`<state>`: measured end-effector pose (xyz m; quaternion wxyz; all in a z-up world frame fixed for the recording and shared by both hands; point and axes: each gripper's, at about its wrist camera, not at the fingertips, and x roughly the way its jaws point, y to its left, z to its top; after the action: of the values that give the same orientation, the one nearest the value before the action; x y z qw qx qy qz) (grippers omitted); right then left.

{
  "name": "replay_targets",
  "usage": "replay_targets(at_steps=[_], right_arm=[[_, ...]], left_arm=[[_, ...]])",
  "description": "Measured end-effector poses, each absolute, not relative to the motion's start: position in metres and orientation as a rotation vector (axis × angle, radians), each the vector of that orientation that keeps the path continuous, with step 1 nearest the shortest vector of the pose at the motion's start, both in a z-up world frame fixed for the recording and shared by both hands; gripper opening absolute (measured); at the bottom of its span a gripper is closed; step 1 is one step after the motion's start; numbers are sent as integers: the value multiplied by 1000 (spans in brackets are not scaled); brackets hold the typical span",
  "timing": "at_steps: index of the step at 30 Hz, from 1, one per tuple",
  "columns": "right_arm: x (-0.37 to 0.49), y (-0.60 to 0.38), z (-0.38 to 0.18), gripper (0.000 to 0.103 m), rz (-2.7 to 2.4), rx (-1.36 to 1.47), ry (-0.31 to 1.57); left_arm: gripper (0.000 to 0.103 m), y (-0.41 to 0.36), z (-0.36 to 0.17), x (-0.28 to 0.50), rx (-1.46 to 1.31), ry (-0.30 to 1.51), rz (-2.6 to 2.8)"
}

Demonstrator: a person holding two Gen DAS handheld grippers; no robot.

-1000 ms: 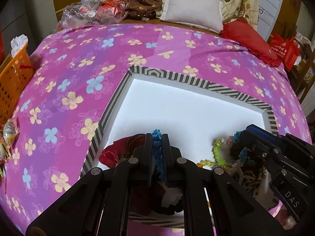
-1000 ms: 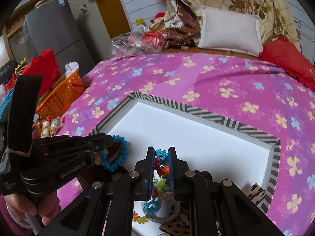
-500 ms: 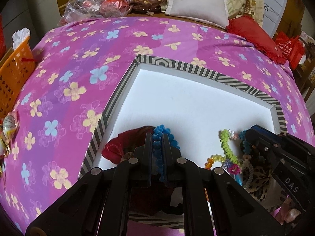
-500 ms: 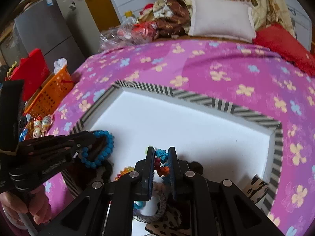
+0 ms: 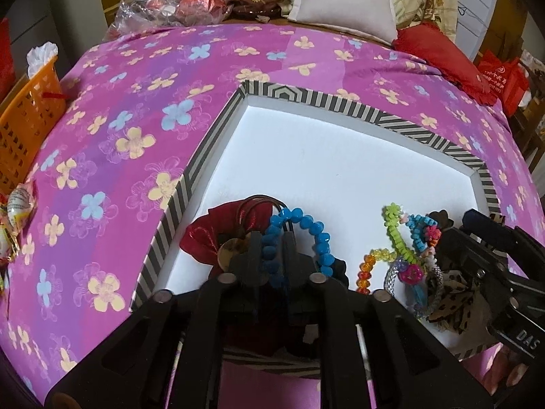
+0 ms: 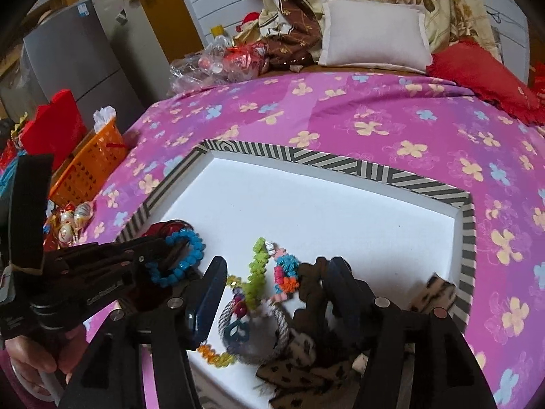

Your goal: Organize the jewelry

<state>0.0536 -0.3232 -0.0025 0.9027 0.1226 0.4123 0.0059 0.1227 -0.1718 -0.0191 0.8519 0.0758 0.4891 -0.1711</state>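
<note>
A white tray with a striped rim (image 5: 306,97) (image 6: 340,163) lies on the flowered bedspread. At its near left corner my left gripper (image 5: 272,238) (image 6: 173,248) holds a blue bead bracelet (image 5: 316,235) (image 6: 194,245). The beads rest on the tray beside a red scrunchie (image 5: 204,238). Its jaws are opening, and a strand still fills the narrow gap. My right gripper (image 6: 277,262) (image 5: 466,235) stands wide and is opening. A colourful charm bracelet (image 6: 255,272) (image 5: 398,238) lies loose on the tray between its fingers.
A leopard-print scrunchie (image 6: 299,371), a grey rope bracelet (image 6: 282,320) and an orange-yellow bead string (image 5: 368,266) crowd the tray's near right. An orange basket (image 5: 24,116) and wrapped sweets (image 5: 17,204) sit left of the bed. Pillows (image 6: 374,37) lie at the far end.
The right gripper has opened and let go of the colourful bracelet, which now lies on the tray. The left gripper has set the blue bracelet lower, and its fingers have parted slightly.
</note>
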Motion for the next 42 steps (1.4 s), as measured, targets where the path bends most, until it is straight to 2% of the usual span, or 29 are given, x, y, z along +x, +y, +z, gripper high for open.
replay_targets(at_steps=[2,6,8,17,21,22,42], right_arm=[[46,-322,1,60,4,251,842],[24,-322,8,65,-30,261,814],[13,-320,13,69,-43,262,799],[-31,-299,35,73,-120,210,727],[-43,-284,45,89,-147,158,702],[-46,-281,47,89,-151,151,696],[-61,-272,45,90,-175,178,731]], left_arm=[[51,-171,-15,120,155,1016,-364],[55,-165,-2,108,144,977,-366],[61,-163,3,103,147,956,-364],[62,-143,34,55,158,826,-315],[62,-131,43,36,129,804,-298],[62,-128,44,34,124,800,-295],[62,-119,63,0,136,731,-261]])
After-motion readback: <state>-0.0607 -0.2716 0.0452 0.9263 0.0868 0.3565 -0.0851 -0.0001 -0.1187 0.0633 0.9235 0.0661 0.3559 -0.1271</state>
